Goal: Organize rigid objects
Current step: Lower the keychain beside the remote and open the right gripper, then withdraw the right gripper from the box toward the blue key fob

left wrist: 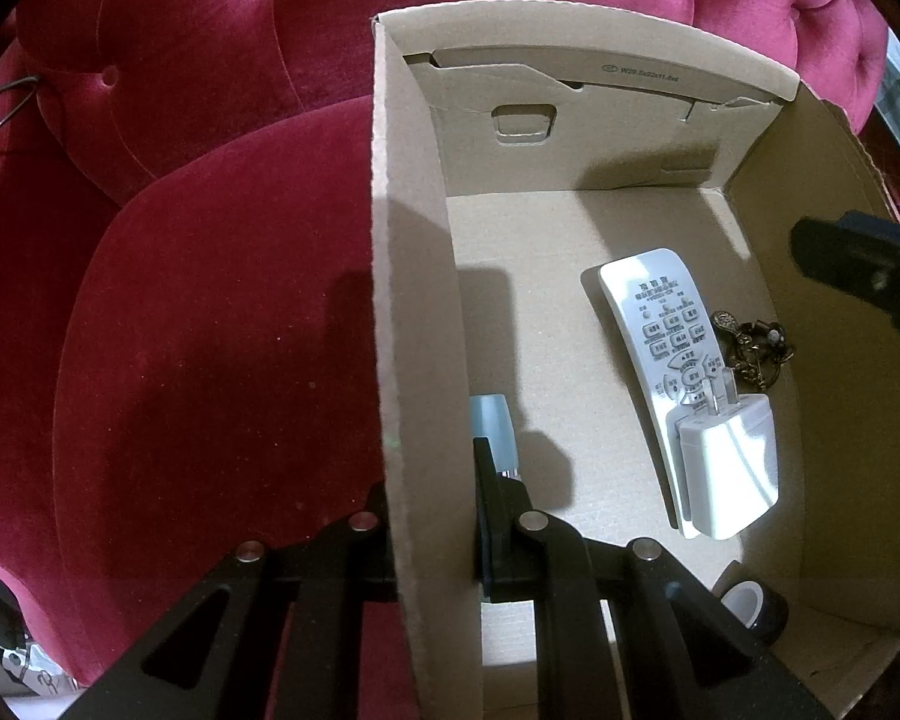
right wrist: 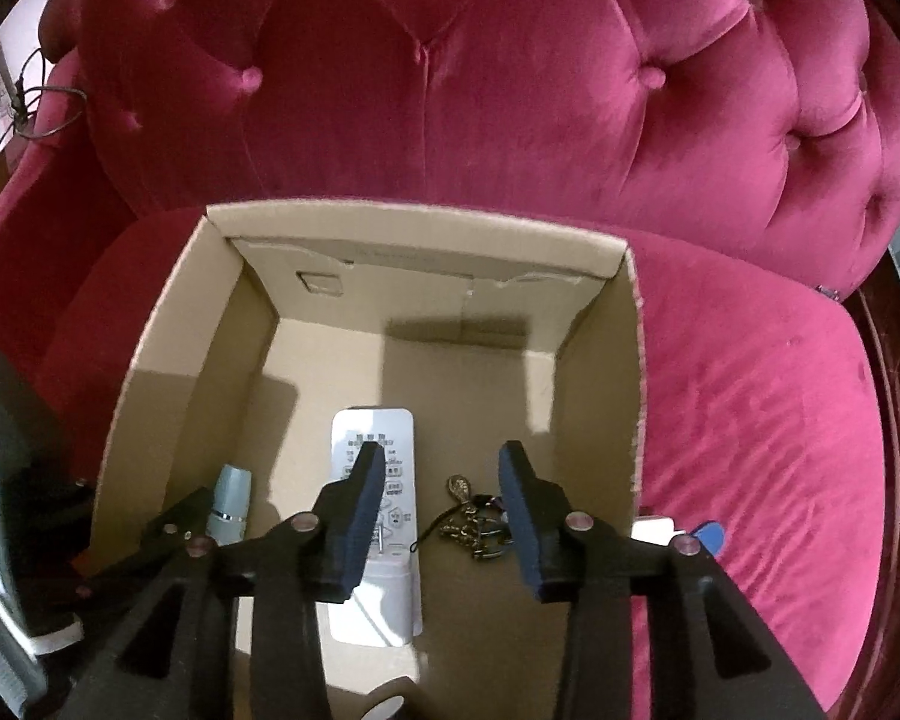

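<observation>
An open cardboard box (left wrist: 570,30) sits on a red velvet sofa. My left gripper (left wrist: 438,462) is shut on the box's left wall, one finger inside and the other hidden outside. On the box floor lie a white remote (left wrist: 654,330), a white plug charger (left wrist: 729,468) resting on the remote's near end, a bronze keychain (left wrist: 753,348), a pale blue cylinder (left wrist: 493,423) and a tape roll (left wrist: 756,606). My right gripper (right wrist: 441,471) hangs open above the remote (right wrist: 372,429) and keychain (right wrist: 471,522), holding nothing.
The sofa seat (right wrist: 780,450) spreads to the right of the box, its tufted back (right wrist: 510,90) behind. A small blue item (right wrist: 709,537) and a white one (right wrist: 654,527) lie on the seat beside the box's right wall. A cord (right wrist: 36,102) hangs at far left.
</observation>
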`<action>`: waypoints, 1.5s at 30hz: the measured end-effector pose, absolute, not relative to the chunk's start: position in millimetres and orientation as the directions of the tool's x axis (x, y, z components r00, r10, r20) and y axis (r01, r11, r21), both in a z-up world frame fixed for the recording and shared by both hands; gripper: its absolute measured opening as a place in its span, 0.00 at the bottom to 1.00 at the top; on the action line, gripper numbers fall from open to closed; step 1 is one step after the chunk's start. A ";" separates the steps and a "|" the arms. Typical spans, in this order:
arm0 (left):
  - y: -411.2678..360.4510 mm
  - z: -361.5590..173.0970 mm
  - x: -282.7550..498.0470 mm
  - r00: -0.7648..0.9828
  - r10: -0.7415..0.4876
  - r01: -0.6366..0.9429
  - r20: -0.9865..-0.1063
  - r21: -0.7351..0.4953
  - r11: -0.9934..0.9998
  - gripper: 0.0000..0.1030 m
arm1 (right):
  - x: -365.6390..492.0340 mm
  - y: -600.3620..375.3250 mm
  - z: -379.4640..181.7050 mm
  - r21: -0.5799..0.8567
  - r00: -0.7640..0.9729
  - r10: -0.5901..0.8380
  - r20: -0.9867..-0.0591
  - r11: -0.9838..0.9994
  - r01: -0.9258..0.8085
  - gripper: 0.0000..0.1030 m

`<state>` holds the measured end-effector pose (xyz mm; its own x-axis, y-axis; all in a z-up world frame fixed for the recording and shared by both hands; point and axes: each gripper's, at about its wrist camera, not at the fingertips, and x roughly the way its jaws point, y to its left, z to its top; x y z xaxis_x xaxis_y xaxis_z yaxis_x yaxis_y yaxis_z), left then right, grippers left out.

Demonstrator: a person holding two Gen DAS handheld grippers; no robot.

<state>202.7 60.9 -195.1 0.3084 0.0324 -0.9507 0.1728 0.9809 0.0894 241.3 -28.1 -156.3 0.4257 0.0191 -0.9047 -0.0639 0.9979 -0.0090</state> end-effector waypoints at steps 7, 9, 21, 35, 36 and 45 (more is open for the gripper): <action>60.7 -195.1 202.3 0.309 0.032 0.173 -0.951 0.090 0.981 0.15 | 236.3 -37.6 -133.3 -0.011 0.461 0.018 -0.887 0.998 -0.061 0.73; 60.8 -195.1 202.8 0.309 0.032 0.173 -0.951 0.089 0.981 0.15 | 235.1 -40.7 -128.3 -0.020 0.469 0.012 -0.883 0.998 -0.063 0.78; 60.2 -195.2 202.0 0.309 0.032 0.173 -0.951 0.090 0.981 0.15 | 220.9 -82.4 -96.6 -0.039 0.520 -0.023 -0.854 0.999 -0.020 1.00; 61.9 -195.2 202.2 0.310 0.032 0.174 -0.950 0.089 0.981 0.15 | 198.4 -142.7 -93.7 -0.050 0.525 -0.064 -0.848 0.998 0.040 1.00; 62.3 -195.3 202.7 0.310 0.033 0.174 -0.950 0.091 0.981 0.15 | 196.2 -148.4 -96.1 -0.050 0.525 -0.066 -0.849 0.998 0.044 1.00; 64.4 -195.4 203.6 0.310 0.033 0.172 -0.950 0.090 0.981 0.15 | 178.2 -179.4 -125.0 -0.055 0.521 -0.083 -0.849 0.996 0.069 1.00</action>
